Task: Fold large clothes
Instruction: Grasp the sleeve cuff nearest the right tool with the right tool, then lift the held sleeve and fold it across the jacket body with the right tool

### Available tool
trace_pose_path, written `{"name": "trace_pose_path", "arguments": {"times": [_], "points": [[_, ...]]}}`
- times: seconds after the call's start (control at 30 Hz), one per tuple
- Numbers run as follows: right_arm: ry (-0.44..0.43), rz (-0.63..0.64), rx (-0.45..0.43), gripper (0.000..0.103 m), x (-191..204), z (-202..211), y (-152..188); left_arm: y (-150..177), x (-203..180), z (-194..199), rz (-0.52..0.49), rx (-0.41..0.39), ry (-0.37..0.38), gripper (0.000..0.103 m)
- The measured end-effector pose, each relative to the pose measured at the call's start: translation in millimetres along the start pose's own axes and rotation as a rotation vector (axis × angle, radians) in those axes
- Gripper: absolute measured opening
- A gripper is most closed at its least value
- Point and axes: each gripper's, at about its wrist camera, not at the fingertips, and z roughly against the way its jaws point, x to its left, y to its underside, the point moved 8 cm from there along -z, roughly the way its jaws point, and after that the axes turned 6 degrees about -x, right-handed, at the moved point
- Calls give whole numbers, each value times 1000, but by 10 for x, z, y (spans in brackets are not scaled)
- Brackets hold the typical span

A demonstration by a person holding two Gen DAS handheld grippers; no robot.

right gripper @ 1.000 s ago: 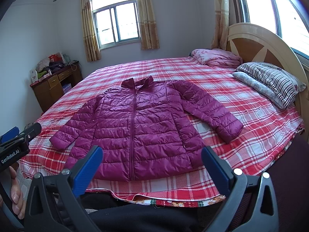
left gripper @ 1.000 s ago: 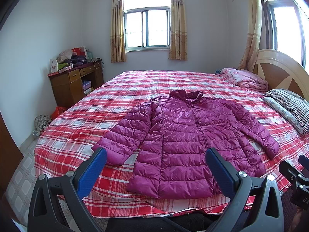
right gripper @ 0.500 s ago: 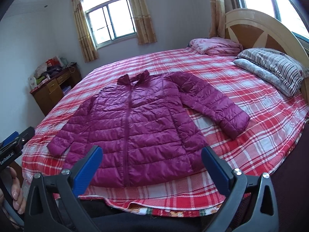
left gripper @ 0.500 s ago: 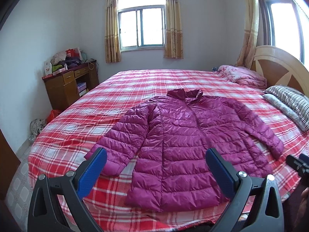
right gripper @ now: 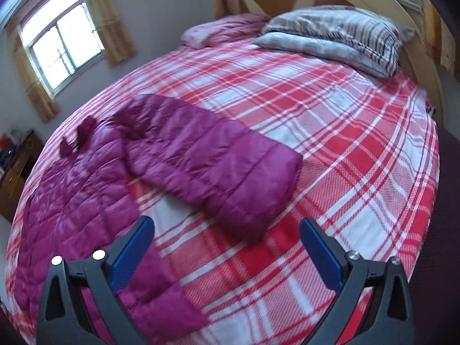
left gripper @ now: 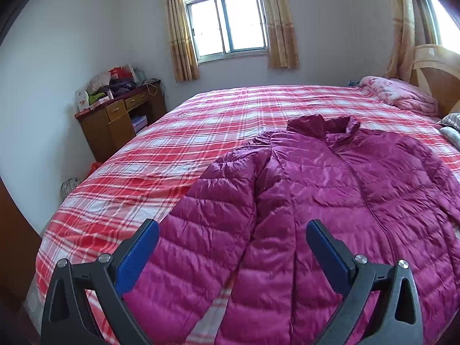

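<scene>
Clearly both sleeves come first, and each gripper is lining up on its own side of the jacket (left gripper: pixel 330 201). The left gripper (left gripper: pixel 231 248) hangs over the near sleeve (left gripper: pixel 207 230) with its jaws spread wide and nothing between them. The right gripper (right gripper: pixel 225 245) is just as wide open and empty, pointed at the cuff of the other sleeve (right gripper: pixel 230 178), with a strip of bare bedspread (right gripper: pixel 330 132) between the two.

To do this well, I'd say each gripper should come down near the cuff end and pinch through both layers of the padded fabric, since the shiny shell looks slippery and a shallow bite would likely slide off. Then the sleeve wants lifting only enough to clear the bed and laying across the chest, straight and flat, so no bulge is trapped under later folds. Dragging would probably rumple the body or pull the whole jacket askew.

It's a magenta quilted puffer, front up, zipped closed, stand-up collar (left gripper: pixel 325 125) pointing toward the window (left gripper: pixel 227 23). It lies spread flat on the red-and-white plaid bed, near the front edge, both sleeves angled out and down from the shoulders. Pillows (right gripper: pixel 339 37) and a pink blanket (left gripper: pixel 399 97) sit well apart at the headboard end.
</scene>
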Motion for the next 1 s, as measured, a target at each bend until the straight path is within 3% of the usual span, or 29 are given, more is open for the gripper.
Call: {"name": "trace_pose_path", "arguments": {"times": [0.27,0.33,0.37,0.4,0.5,0.63,0.73,0.83,1.0], "points": [[63,-40,87,75,-200,-590,-98,-11,-173,-886,-7,73,-60,102],[55,-10,88,63,-174,-621,-65,12,-200,-1041,-7,91,-70,102],[54,9,75,52,-156,-634,-80,33,-213,-1115,-11,107,-73,102],[45,41,62,33,-117,-621,-97,56,-224,-1197,-12,123,-77,102],[50,96,39,14,-92,-592,-204,84,-258,-1308,-10,135,-72,102],[154,119,-43,11,-311,-548,-641,69,-258,-1379,-7,140,-68,102],[187,122,-102,11,-322,-478,-945,18,-188,-1431,7,138,-73,102],[209,166,-186,10,-134,-406,-1292,-16,-98,-1471,38,148,-76,102],[199,257,-309,10,327,-225,-1581,-15,-67,-1457,63,157,-53,102]]}}
